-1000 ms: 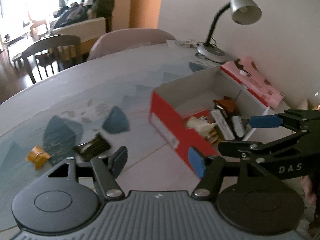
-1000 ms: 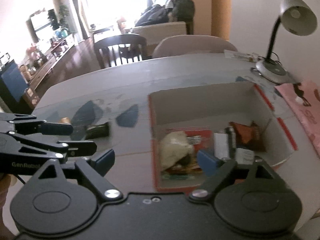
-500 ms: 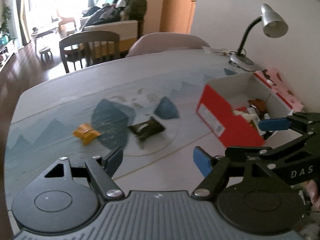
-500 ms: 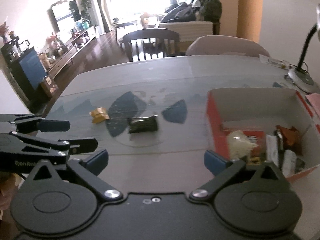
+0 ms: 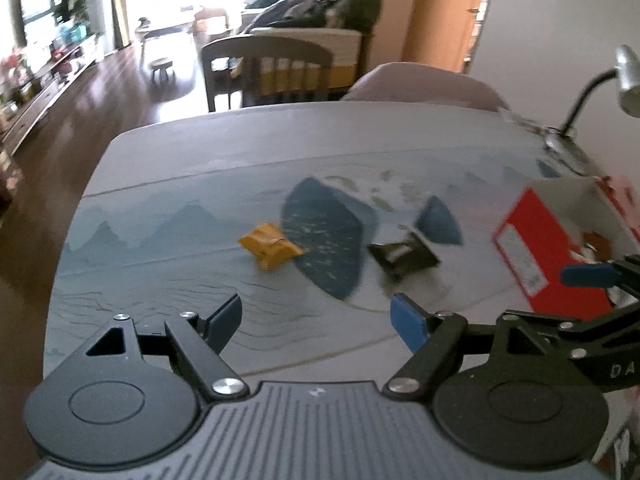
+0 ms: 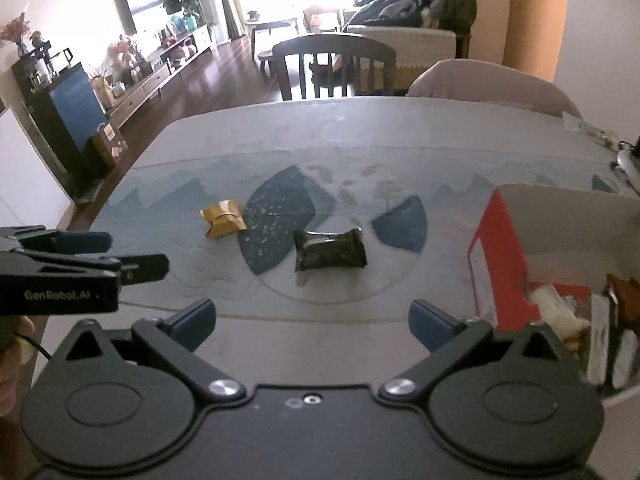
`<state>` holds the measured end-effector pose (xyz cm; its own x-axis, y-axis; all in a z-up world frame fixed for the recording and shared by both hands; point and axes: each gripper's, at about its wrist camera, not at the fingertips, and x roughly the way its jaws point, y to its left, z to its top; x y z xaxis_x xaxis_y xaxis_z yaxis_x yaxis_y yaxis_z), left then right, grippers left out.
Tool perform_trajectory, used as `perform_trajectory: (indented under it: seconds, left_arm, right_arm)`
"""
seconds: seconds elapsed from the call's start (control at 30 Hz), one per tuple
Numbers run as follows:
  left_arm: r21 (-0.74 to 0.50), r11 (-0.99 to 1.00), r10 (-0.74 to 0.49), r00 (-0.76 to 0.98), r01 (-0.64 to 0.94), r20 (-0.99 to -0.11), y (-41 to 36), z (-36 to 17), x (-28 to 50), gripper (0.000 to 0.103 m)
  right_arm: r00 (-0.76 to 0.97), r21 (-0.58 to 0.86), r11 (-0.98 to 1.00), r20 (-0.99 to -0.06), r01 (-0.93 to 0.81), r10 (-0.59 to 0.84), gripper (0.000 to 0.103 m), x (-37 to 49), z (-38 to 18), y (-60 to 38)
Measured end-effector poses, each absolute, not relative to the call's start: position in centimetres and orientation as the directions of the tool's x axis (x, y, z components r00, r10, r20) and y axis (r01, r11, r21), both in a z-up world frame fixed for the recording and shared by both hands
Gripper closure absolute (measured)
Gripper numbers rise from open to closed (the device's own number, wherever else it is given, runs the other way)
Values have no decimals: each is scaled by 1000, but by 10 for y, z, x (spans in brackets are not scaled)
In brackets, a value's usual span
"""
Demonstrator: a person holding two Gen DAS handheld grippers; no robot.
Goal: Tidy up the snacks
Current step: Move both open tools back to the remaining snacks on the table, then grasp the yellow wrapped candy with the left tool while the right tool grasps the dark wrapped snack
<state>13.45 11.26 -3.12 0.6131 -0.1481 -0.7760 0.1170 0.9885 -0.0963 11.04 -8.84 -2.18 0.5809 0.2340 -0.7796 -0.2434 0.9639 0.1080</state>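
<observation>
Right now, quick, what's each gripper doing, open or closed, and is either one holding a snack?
Left gripper: open, jaws have just been opening, nothing between them.
Right gripper: open wide, jaws just opened, nothing between them.

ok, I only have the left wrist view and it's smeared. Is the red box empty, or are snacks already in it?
Observer: Not empty. The red box holds several snacks at its near end, among them a pale one and a brown packet.
Operator: Right fingers holding anything?
Observer: No. The right gripper has just been opening and stands wide, with nothing between its fingers.
Operator: The dark packet is a blur for me. Flat or propped up?
Observer: Flat on the table. The dark packet lies with its long side across the right wrist view, whole, with both ends pinched shut.
</observation>
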Motion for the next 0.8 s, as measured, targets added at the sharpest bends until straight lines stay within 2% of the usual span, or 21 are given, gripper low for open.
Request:
perform_trajectory:
  seconds: [0.47,0.8]
  left_arm:
    - [-82,994,-38,500,-66,-865,131,-78,234,22]
    - [-123,972,-34,393,-202,-919,131,-112,289,22]
  right_arm:
    - [505,49,945,-836,-324,217,0,193,-65,-79]
    - [439,6,926,-879,-377,184,0,236,-97,-65]
